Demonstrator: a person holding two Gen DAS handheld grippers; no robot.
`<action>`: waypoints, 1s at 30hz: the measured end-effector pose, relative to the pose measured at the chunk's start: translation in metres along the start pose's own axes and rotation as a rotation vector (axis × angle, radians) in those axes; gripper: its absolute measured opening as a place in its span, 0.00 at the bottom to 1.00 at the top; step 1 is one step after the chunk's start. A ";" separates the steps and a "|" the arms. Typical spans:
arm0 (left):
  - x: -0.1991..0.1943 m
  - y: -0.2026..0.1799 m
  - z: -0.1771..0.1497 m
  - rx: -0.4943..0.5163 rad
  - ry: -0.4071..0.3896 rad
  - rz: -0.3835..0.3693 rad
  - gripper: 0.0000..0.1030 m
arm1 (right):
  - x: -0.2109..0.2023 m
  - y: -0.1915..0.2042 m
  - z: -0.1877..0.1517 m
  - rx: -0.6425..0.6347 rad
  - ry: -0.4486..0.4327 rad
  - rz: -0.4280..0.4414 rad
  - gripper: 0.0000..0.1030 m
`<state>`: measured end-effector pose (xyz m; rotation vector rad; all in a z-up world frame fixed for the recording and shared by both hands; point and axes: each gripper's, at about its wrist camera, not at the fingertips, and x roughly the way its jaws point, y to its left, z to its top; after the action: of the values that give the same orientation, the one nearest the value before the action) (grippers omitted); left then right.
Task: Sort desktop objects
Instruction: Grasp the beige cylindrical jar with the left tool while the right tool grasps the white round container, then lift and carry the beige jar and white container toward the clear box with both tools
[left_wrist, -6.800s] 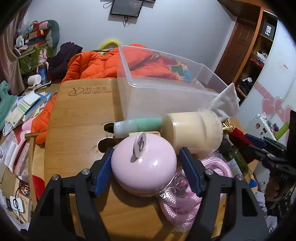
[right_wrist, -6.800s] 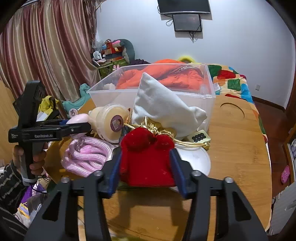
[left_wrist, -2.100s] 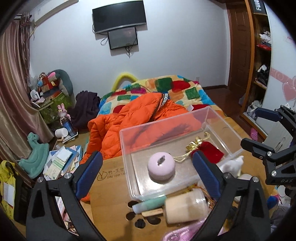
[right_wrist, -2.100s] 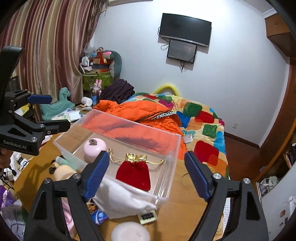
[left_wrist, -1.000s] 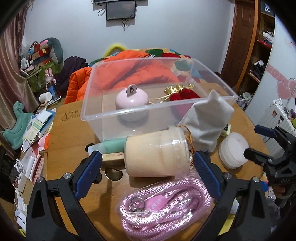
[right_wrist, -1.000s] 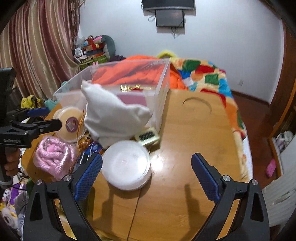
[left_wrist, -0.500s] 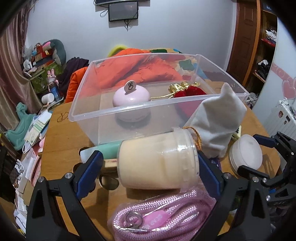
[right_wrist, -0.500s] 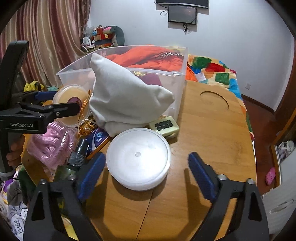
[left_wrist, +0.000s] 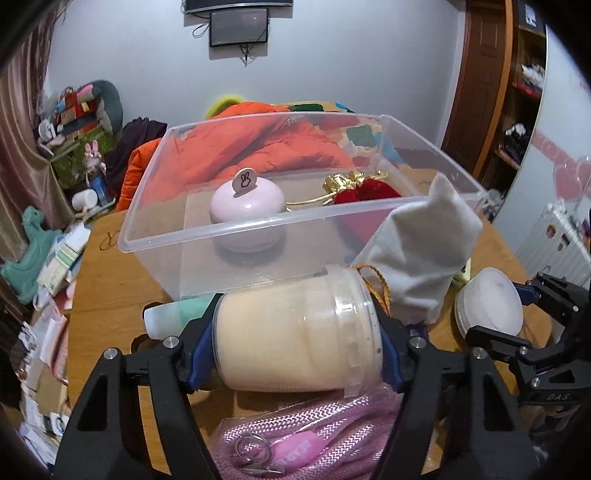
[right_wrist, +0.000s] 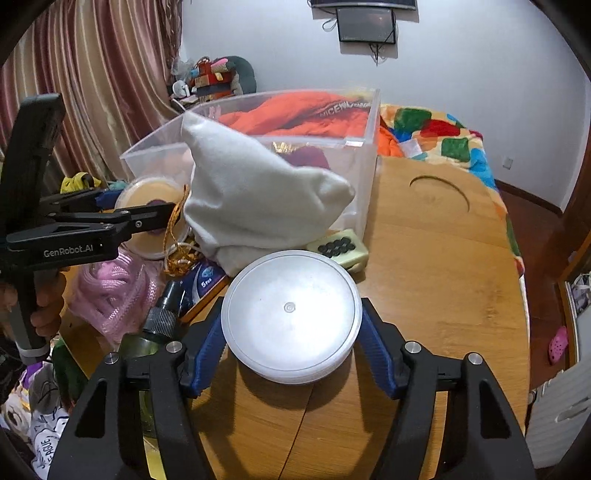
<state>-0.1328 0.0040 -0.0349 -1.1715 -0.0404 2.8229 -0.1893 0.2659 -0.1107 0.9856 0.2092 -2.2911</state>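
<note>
Two grips look set: left gripper fingers pinch the cream jar, right gripper fingers hug the white round tin (both on the table). Beyond, the clear bin holds the pink case and red pouch; the white bag waits.

Background, left-wrist view. At 12 o'clock, a wall-mounted screen; just below centre-top, an orange jacket on a patchwork bedspread. At 9 o'clock, a striped curtain, a teal toy, possibly a dinosaur. At 2 o'clock, a wooden door.
</note>
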 end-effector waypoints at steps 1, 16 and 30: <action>0.000 0.002 0.000 -0.011 0.000 -0.003 0.68 | -0.003 0.000 0.001 0.000 -0.010 0.000 0.61; -0.031 0.009 0.005 -0.048 -0.084 -0.008 0.67 | -0.032 0.005 0.021 -0.002 -0.087 -0.008 0.61; -0.067 0.022 0.016 -0.062 -0.143 -0.027 0.66 | -0.056 0.008 0.042 -0.006 -0.165 -0.010 0.61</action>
<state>-0.0984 -0.0240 0.0219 -0.9704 -0.1521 2.8953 -0.1809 0.2712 -0.0410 0.7896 0.1519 -2.3650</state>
